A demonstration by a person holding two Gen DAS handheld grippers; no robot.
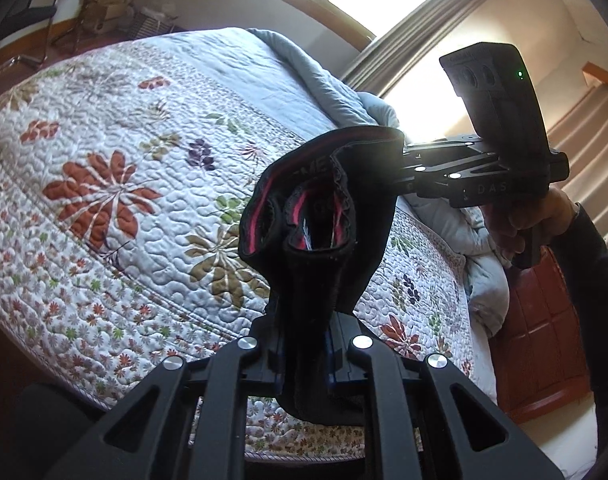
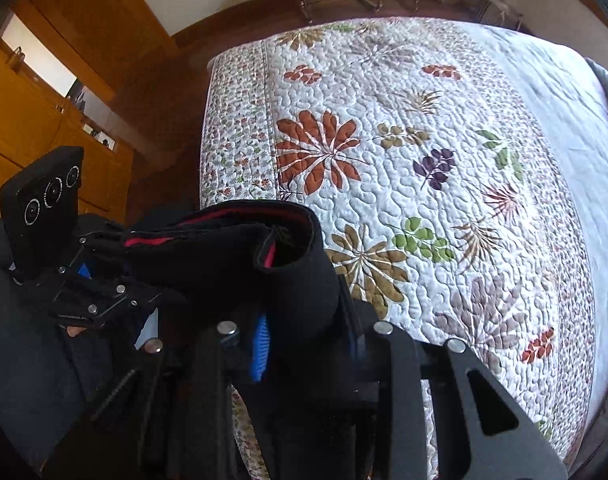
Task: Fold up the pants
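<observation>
The black fabric pants with a red-lined waistband (image 1: 323, 216) hang in the air above the bed with the white quilted, flower-patterned cover (image 1: 116, 168), stretched between the two tools and clear of the quilt; the left tool (image 1: 304, 344) has its jaws pinched almost together on a bunched fold of the dark cloth, which rises from between its fingers and droops a little below them; the right tool (image 2: 307, 340) is closed on a thicker roll of the same cloth, its jaws held somewhat apart by the fabric, a blue pad (image 2: 260, 344) showing beside the roll; in the left wrist view the right tool reaches in from the right side to the upper edge of the waistband, a hand (image 1: 523, 220) in a dark sleeve on its grip; in the right wrist view the left tool (image 2: 104, 280) sits at the left end of the waistband, near wooden cabinets (image 2: 56, 80); a bright window with grey curtains (image 1: 383, 12) lies beyond the bed, by a crumpled pale blue blanket (image 1: 304, 72).
</observation>
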